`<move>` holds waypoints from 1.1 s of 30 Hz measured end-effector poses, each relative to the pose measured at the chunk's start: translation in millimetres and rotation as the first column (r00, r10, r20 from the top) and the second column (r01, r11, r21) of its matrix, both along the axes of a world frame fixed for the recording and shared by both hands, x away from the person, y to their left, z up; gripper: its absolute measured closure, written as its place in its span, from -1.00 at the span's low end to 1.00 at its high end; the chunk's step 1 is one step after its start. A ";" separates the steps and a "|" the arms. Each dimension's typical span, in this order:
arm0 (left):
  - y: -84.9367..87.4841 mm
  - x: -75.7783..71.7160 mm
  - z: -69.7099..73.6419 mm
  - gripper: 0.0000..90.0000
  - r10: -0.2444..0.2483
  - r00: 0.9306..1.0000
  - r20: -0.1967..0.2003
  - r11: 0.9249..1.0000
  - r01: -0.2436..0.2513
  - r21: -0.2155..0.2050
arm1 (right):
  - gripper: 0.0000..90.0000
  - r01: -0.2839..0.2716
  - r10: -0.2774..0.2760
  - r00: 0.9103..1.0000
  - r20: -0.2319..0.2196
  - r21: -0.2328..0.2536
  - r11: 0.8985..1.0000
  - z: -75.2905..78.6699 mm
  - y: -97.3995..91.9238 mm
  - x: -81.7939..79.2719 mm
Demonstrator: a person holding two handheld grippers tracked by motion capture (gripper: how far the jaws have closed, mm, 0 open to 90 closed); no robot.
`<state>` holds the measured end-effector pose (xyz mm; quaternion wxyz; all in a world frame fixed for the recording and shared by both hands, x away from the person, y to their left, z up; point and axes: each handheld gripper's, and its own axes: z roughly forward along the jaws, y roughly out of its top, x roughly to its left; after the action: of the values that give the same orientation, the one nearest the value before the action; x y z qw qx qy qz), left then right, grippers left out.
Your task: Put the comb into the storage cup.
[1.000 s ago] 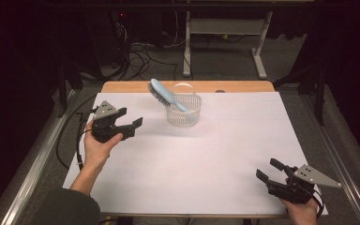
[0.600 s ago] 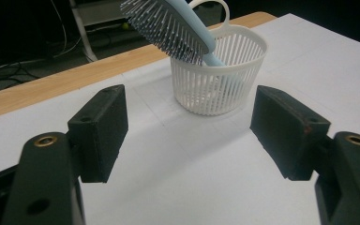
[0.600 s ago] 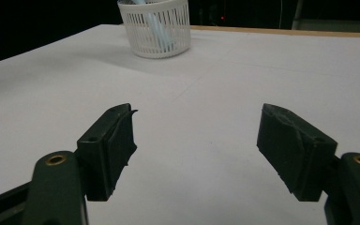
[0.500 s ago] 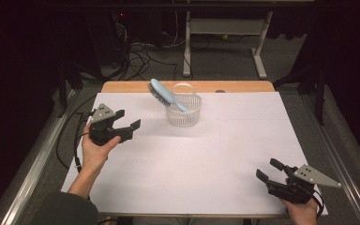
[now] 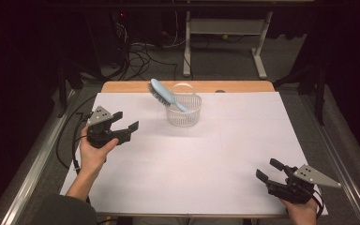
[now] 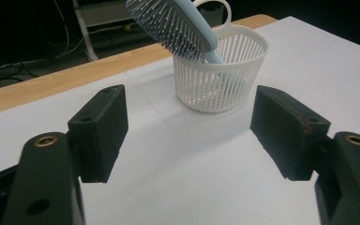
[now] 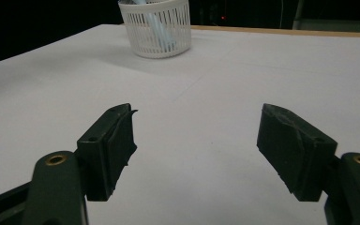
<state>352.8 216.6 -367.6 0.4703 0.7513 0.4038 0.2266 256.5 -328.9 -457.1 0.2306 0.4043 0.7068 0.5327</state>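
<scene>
A white slatted basket [image 5: 183, 112] stands at the back middle of the white table. A light blue hairbrush [image 5: 163, 93] leans in it, handle down and bristle head sticking out up and to the left. My left gripper [image 5: 125, 121] hovers open over the left of the table, left of the basket, with nothing between its jaws. The left gripper view shows the basket [image 6: 220, 75] and the brush [image 6: 173, 21] just beyond the open left gripper [image 6: 190, 117]. My right gripper [image 5: 267, 168] rests open at the near right corner. From the right gripper [image 7: 197, 131] the basket [image 7: 157, 26] is far off.
A bare wooden strip [image 5: 243, 86] runs along the table's far edge. Beyond it are dark floor, cables [image 5: 136, 51] and a grey desk frame [image 5: 225, 28]. A metal rail [image 5: 33, 173] borders the table's left side.
My left gripper has drifted very slightly toward the near edge. The right gripper, the basket and the brush have stayed where they were.
</scene>
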 end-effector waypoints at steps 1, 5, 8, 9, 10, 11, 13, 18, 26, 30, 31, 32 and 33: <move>0.3 -0.5 0.3 -0.36 -0.001 1.000 0.001 1.000 0.001 -0.001 | -0.37 0.000 0.000 1.000 -0.001 0.001 1.000 0.0 0.1 -0.1; 1.2 -3.5 1.5 -0.36 -0.003 1.000 0.007 1.000 0.003 -0.005 | -0.37 0.000 0.000 1.000 -0.001 0.001 1.000 0.0 0.1 -0.2; 2.2 -5.4 1.3 -0.36 -0.003 1.000 0.009 1.000 0.003 -0.004 | -0.37 0.000 0.000 1.000 0.000 0.000 1.000 0.1 0.0 -0.3; 2.6 -6.1 0.8 -0.36 -0.001 1.000 0.009 1.000 0.001 -0.005 | -0.37 0.000 0.000 1.000 0.000 0.000 1.000 0.1 0.0 -0.3; 3.1 -6.6 0.4 -0.36 0.000 1.000 0.009 1.000 0.000 -0.004 | -0.37 0.000 0.000 1.000 0.000 0.000 1.000 0.1 -0.1 -0.4; 3.8 -7.2 -0.2 -0.37 0.000 1.000 0.006 1.000 0.000 -0.006 | -0.37 0.000 0.000 1.000 0.000 0.001 1.000 0.1 -0.1 -0.3; 4.7 -8.0 -0.8 -0.39 0.004 1.000 0.005 1.000 -0.004 -0.002 | -0.37 0.000 0.000 1.000 0.000 0.001 1.000 0.0 -0.1 -0.3; 6.6 -10.2 0.4 -0.40 0.008 1.000 0.013 1.000 -0.008 -0.002 | -0.37 0.000 0.000 1.000 -0.001 0.001 1.000 0.1 0.3 -0.3; 8.9 -15.3 -0.1 -0.41 0.011 1.000 0.016 1.000 -0.011 -0.005 | -0.37 0.000 0.000 1.000 0.000 0.002 1.000 0.1 0.2 -0.4; 10.2 -17.7 -2.3 -0.41 0.012 1.000 0.016 1.000 -0.012 -0.007 | -0.37 0.000 0.000 1.000 0.000 0.002 1.000 0.1 0.3 -0.4; 10.4 -18.4 -3.0 -0.41 0.012 1.000 0.016 1.000 -0.012 -0.009 | -0.37 -0.001 0.001 1.000 0.000 0.002 1.000 0.1 0.4 -0.4; 10.6 -19.1 -3.7 -0.41 0.012 1.000 0.016 1.000 -0.012 -0.010 | -0.37 -0.001 0.001 1.000 -0.001 0.003 1.000 0.2 0.4 -0.3; 10.6 -20.0 -4.4 -0.41 0.011 1.000 0.017 1.000 -0.011 -0.011 | -0.37 0.000 0.000 1.000 0.001 0.003 1.000 0.3 0.2 -0.3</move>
<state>332.8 227.2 -372.0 0.4763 0.7446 0.4052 0.2333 256.2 -328.7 -456.8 0.2303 0.4044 0.7060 0.5338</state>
